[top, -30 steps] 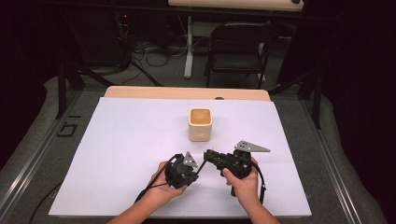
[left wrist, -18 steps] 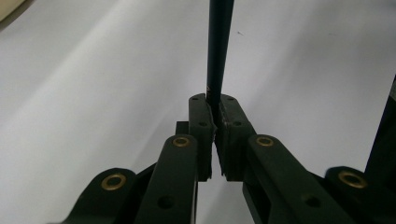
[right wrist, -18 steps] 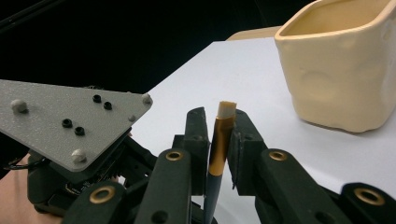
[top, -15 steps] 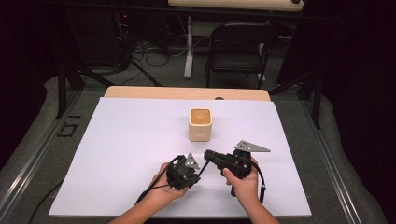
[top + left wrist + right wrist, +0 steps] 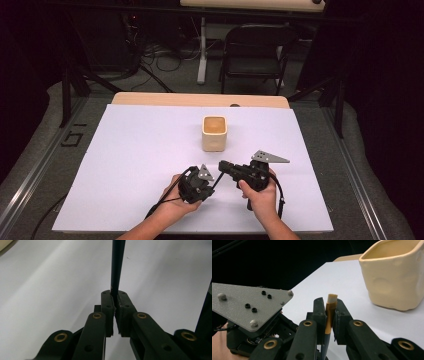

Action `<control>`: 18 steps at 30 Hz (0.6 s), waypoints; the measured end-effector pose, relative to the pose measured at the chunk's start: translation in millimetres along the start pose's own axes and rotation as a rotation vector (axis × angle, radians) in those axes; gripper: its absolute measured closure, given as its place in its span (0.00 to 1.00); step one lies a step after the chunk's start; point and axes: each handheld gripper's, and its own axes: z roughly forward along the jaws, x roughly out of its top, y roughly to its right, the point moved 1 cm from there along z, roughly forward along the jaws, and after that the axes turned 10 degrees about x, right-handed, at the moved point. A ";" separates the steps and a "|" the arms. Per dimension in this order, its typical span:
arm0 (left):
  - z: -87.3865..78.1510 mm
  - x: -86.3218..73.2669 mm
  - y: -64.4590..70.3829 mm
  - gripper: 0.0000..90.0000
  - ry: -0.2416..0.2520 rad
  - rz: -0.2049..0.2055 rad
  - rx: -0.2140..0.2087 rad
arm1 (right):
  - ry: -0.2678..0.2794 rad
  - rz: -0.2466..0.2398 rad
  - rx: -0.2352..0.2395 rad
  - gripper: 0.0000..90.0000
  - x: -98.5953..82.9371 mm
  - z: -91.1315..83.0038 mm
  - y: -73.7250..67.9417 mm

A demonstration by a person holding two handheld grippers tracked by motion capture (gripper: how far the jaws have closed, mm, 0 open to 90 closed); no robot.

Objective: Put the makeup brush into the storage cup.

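One brush [image 5: 329,315], no writing legible on it, is clamped at both ends: right gripper [image 5: 329,312] pinches its ferrule, left gripper [image 5: 114,306] its dark handle, near one cream cup [image 5: 214,133] on the tabletop [image 5: 125,150].

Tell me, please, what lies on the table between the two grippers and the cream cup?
Nothing: in the high view, bare white table separates the cup from the left gripper and the right gripper, which both hold a brush.
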 end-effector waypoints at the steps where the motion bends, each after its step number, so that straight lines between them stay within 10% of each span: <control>1: 0.1 -0.1 0.0 0.95 0.000 -0.001 0.000 | 0.004 0.000 0.001 0.92 -0.1 0.4 0.0; 18: 0.1 -0.4 -2.6 0.87 0.020 -0.024 0.009 | 0.010 -0.031 -0.010 0.93 1.9 -0.1 -2.4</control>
